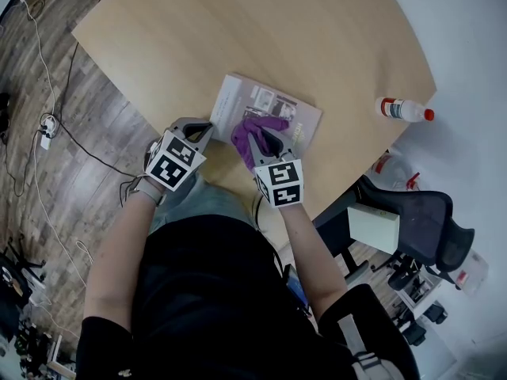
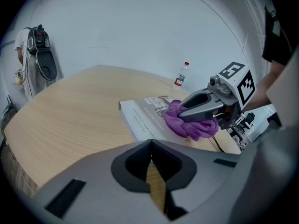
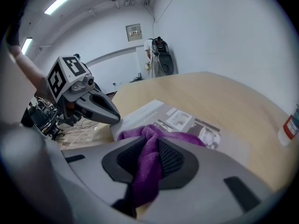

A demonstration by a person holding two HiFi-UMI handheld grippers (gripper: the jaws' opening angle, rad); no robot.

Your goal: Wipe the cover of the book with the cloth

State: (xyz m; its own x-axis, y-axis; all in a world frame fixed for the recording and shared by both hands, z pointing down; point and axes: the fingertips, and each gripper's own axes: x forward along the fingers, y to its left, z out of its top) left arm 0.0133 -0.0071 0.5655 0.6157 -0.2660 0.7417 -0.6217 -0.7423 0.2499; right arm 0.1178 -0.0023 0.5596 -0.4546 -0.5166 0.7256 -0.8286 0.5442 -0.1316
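**Cloth (image 1: 257,127) on the book (image 1: 273,105), clamped in the right tongs (image 1: 257,137)**

Head view: the book lies flat near the near edge of the pale wooden bench (image 1: 238,30). Its cover is grey-white with a few small photo panels. The purple cloth is bunched on the cover's near half under the right tongs. The left tongs (image 1: 207,127) sit with their tip at the book's near-left corner. A clear bottle (image 1: 404,109) with a red cap and red label lies well apart, at the bench's far right.

Left gripper view: the left tongs are together with nothing between them. A light strip along the book's edge carries lines of print too small to read. The bottle's label is likewise illegible.

Right gripper view: the right tongs are clamped on a fold of the cloth, and the rest of it spills forward onto the cover. Beyond it the photo panels show, their captions blurred.
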